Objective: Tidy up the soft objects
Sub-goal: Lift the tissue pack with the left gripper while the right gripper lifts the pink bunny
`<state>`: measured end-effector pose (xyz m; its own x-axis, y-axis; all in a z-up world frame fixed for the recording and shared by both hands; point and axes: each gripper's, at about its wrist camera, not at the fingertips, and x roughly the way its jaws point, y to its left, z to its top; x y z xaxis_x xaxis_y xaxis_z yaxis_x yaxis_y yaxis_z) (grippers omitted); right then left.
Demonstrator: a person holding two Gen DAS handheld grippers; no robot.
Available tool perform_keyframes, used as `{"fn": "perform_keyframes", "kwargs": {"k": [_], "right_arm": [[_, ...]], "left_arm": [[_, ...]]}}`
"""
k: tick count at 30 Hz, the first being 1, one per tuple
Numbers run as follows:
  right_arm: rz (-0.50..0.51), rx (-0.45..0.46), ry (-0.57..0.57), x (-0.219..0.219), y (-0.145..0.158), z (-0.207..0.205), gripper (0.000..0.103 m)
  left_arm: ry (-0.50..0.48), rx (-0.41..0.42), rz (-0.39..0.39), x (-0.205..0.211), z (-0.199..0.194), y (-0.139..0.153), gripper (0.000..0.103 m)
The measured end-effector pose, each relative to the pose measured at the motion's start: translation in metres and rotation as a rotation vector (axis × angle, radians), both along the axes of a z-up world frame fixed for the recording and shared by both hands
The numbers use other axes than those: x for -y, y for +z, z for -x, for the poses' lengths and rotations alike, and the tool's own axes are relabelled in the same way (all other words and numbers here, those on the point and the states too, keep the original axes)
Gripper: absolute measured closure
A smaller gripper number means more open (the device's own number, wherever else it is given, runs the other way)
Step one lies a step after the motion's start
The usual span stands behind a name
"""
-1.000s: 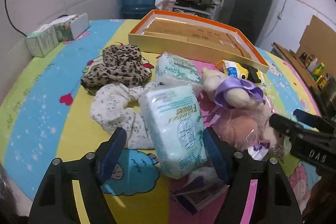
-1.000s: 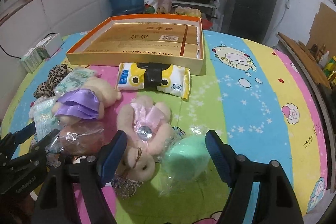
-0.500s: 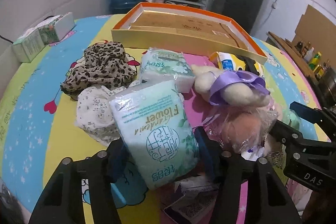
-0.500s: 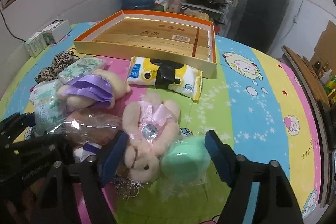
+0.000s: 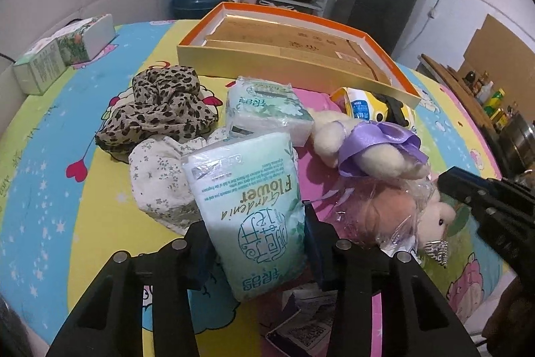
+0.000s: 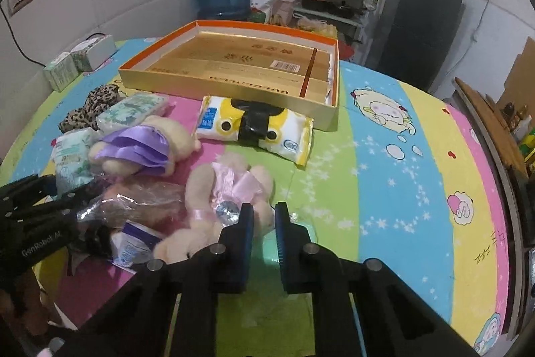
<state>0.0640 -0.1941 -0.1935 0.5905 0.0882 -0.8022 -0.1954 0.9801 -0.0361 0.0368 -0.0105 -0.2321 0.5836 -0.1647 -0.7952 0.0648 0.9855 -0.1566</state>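
Left gripper (image 5: 255, 236): pinching the green tissue pack (image 5: 249, 209) at its lower half; grip low, lift straight toward the orange box (image 6: 234, 69) (far side of the table). Right gripper (image 6: 262, 223): nearly pressed together on the wrapped mint-green ball (image 6: 289, 236); squeeze gently, since its wrap looks slippery.

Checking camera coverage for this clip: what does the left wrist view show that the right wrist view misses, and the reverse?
Left wrist only: the left gripper shut on a tissue pack, and white floral cloth.

Right wrist only: the right gripper squeezing a green bagged item, and a pink-bowed plush.

Both: the box, the purple-bowed plush and the leopard cloth.
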Motion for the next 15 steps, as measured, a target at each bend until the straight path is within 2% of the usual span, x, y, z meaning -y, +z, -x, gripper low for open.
{"fn": "perform_keyframes", "kwargs": {"k": [2, 3, 4, 8, 10, 11, 15], "right_arm": [[-0.066, -0.004, -0.019, 0.007, 0.004, 0.001, 0.089], [-0.099, -0.021, -0.027, 0.010, 0.004, 0.001, 0.085], [-0.134, -0.066, -0.024, 0.012, 0.000, -0.001, 0.075], [-0.233, -0.116, 0.003, 0.020, 0.002, 0.004, 0.054], [-0.269, -0.142, 0.009, 0.023, 0.005, 0.007, 0.024], [-0.276, -0.162, 0.016, 0.022, 0.005, 0.008, 0.021], [-0.249, -0.209, 0.012, 0.014, 0.005, 0.015, 0.020]], "left_arm": [[-0.008, 0.003, -0.012, 0.001, 0.000, 0.000, 0.057], [-0.010, 0.003, -0.016, 0.002, 0.000, 0.001, 0.057], [-0.011, 0.003, -0.016, 0.002, 0.000, 0.001, 0.057], [-0.014, 0.003, -0.009, 0.001, 0.000, 0.000, 0.057], [-0.016, 0.004, -0.009, 0.001, -0.001, 0.000, 0.056], [-0.018, 0.005, -0.009, 0.001, -0.001, 0.000, 0.056], [-0.020, 0.007, -0.009, 0.001, -0.001, 0.000, 0.056]]}}
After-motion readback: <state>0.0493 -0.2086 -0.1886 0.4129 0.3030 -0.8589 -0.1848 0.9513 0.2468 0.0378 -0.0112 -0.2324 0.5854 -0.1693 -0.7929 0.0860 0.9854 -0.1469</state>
